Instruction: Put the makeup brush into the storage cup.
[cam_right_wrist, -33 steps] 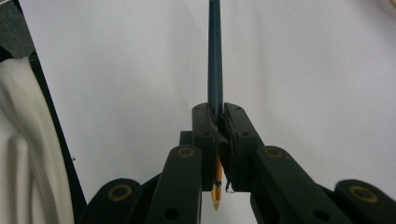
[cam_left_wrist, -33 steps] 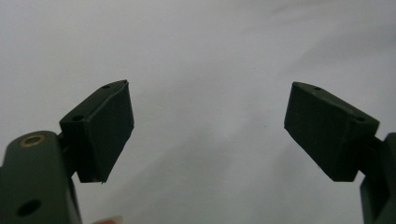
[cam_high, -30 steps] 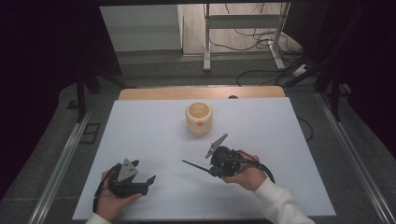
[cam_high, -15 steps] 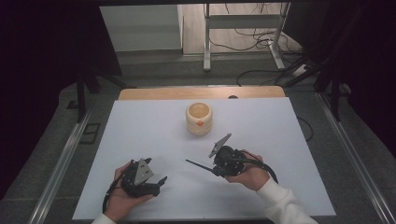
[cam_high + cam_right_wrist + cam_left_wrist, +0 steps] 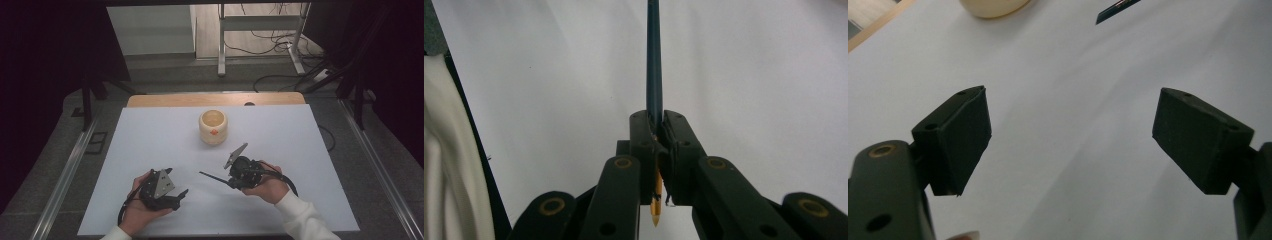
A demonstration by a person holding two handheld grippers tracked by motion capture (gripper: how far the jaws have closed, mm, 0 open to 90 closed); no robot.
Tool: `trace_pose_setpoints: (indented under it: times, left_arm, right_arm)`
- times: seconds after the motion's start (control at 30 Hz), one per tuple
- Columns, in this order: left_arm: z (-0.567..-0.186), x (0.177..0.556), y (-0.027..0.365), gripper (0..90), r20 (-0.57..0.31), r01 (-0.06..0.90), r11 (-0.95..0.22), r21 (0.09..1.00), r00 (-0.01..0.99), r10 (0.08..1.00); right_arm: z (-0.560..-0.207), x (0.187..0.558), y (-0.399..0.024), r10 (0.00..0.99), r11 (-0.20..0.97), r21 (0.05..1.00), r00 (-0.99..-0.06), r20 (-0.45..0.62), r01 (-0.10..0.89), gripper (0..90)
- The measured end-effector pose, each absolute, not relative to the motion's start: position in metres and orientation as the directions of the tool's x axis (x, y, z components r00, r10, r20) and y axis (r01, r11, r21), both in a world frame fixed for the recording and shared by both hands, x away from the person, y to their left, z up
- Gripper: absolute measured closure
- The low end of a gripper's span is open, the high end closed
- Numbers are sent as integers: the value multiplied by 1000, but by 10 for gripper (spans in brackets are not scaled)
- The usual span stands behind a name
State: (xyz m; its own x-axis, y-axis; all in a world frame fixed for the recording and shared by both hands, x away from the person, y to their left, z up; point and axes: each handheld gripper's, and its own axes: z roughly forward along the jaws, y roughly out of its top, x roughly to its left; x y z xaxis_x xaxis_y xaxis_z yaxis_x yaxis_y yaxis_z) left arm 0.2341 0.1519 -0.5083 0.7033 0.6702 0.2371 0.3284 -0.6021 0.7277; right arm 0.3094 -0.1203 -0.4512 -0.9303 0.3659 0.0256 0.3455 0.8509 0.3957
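Observation:
On the white table board stands a cream cup with a small orange mark on its side. My right gripper is shut on a dark pencil that sticks out to the left, low over the board. In the right gripper view the jaws clamp the pencil near its sharpened wooden tip, and the long shaft runs away from the camera. My left gripper hovers at the front left, open, with nothing between its pads. The cup's base and the pencil's end show beyond it.
A wooden strip borders the board's far edge. Metal rails run along both sides. Table legs and cables lie on the floor behind. A white sleeve covers the person's right forearm.
My left gripper has moved to the right across the front of the board, toward the pencil's end. The right gripper and pencil have stayed in place.

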Motion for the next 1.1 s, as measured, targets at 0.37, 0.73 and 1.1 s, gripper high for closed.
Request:
trace_pose_setpoints:
  times: [0.37,0.73,1.1]
  left_arm:
    - [-502,240,133,165,257,288,-633,718,736,626]
    - [-499,244,109,164,270,232,-682,693,794,545]
    - [-498,250,97,164,284,214,-702,679,806,520]
  right_arm:
    - [-453,311,-121,362,853,391,-931,35,346,847]
    - [-452,311,-121,360,852,394,-932,33,343,847]
    - [-453,312,-120,354,859,382,-935,37,340,847]
